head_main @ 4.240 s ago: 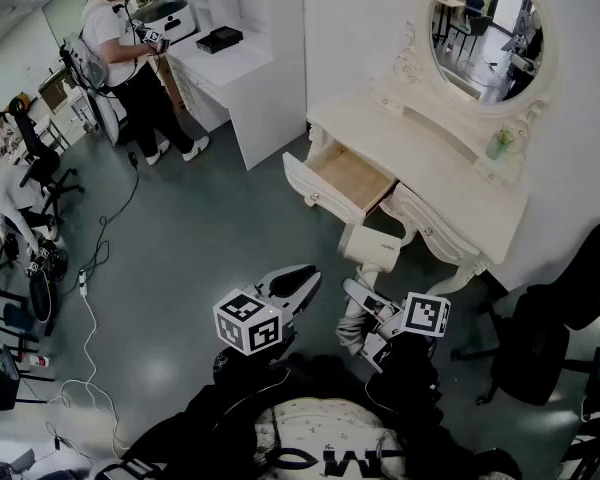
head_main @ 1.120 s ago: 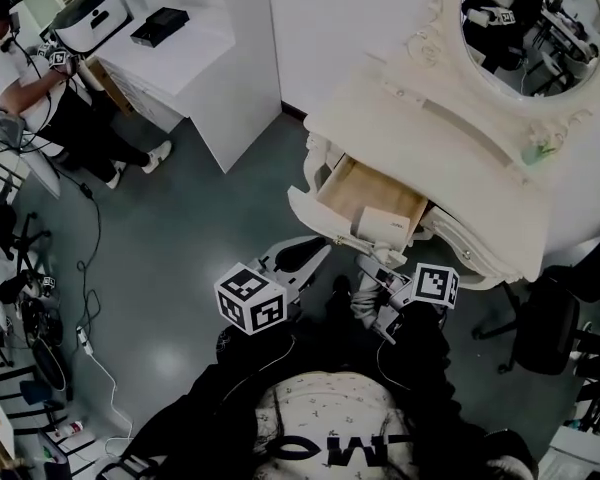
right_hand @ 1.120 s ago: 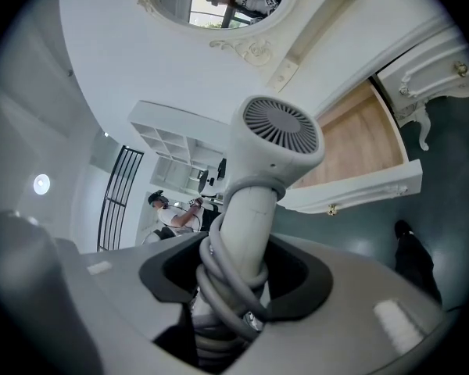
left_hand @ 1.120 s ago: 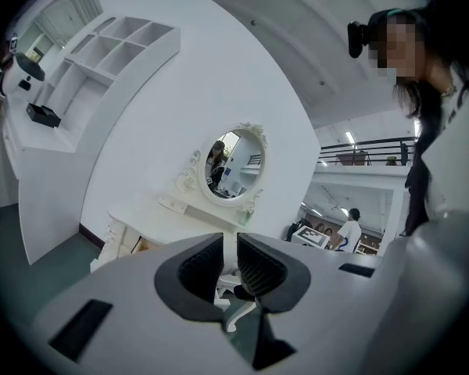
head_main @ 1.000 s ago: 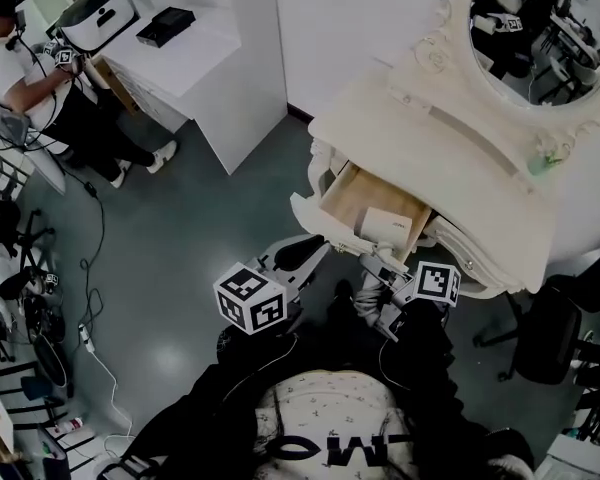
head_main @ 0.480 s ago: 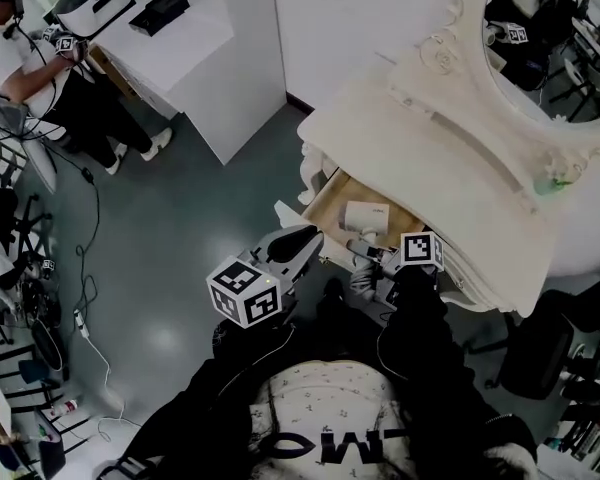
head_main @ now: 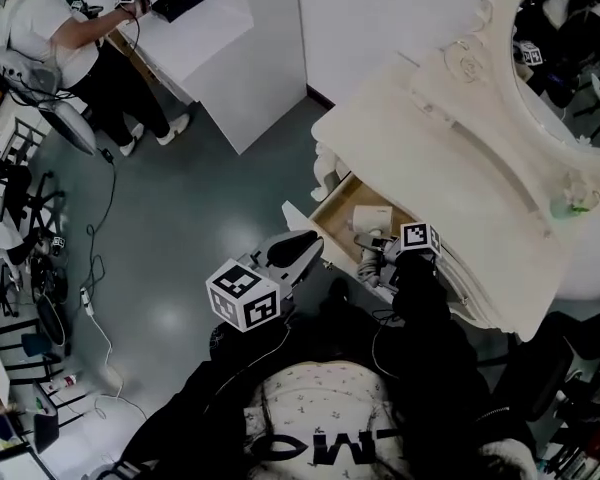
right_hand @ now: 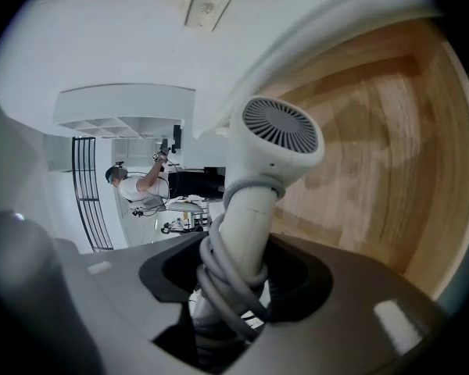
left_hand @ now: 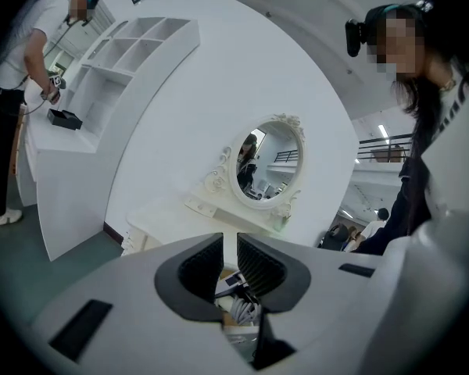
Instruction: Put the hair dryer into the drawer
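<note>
The white worktop [head_main: 420, 138] fills the upper right of the head view, and its drawer [head_main: 336, 211] stands pulled out below its near edge, wooden bottom bare. The hair dryer [right_hand: 275, 143] is already inside the drawer's outline. In the right gripper view its head hangs over the wood with the round grille turned back toward the camera. Its handle runs straight back along the line the tool points, so the long axis goes from the tool into the drawer. Whether the head touches the wood cannot be told. The right tool [right_hand: 238, 283] is clamped on that handle low down, jaws pressing either side of it. The right arm reaches forward from the body, and the tool tips down over the drawer's front edge. The coming move looks like a short lowering and then letting go, and it turns on the gap between head and drawer bottom. The left tool [left_hand: 228, 268] hangs just left of the drawer front and aims toward it. Its jaws are a narrow slit apart with nothing between them. It is the farther of the two from the dryer — the release looks like the right arm's job. The grey cord [right_hand: 219, 280] is coiled round the handle inside the right tool's grip.
</note>
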### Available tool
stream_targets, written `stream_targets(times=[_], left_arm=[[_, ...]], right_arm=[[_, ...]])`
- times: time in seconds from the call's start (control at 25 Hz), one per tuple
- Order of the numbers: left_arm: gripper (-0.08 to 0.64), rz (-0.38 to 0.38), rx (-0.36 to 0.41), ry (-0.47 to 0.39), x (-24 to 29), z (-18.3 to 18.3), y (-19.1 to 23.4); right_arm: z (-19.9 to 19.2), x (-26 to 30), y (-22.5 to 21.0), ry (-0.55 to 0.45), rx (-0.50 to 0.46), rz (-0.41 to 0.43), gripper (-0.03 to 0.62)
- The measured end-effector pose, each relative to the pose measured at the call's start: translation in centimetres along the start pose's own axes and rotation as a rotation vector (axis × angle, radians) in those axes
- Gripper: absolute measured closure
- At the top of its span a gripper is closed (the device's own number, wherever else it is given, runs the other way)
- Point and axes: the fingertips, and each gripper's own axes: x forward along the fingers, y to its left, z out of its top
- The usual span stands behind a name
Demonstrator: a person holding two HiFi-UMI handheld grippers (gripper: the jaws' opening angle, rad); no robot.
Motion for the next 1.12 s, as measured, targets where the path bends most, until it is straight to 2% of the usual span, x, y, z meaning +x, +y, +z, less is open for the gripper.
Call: stream_targets(times=[0.28,0.44,0.68,0.8,0.92,1.12], left_arm=[[0.506,0.029,0.000,0.044,0.3,-0.8,0.5],[0.506,0.042,-0.002,0.067,0.5,-1.2,0.8],[0.506,0.054,-0.007,0.087,1.0,-1.3,1.4],[0.506,0.049,-0.006,0.094,1.2,-1.2,1.3],[0.506,0.044,-0.004,0.098,1.4,-1.2,1.2],[0.506,0.041,-0.005,0.103,1.4,-1.4,1.1]], right_arm=[[1.7,1.6,-2.5,-0.018,0.078,0.000,0.371],[2.9,1.9,-4.1,-0.051,0.077,-0.004,0.371],[3.8,2.1,-4.4,-0.102,0.056,0.060,0.370],[3.9,2.2,-4.5,-0.132,0.033,0.066,0.370],[4.0,2.4,-4.8,-0.139,-0.026,0.026,0.368],[3.3,2.4,-6.5,-0.068,-0.257,-0.177,0.339]])
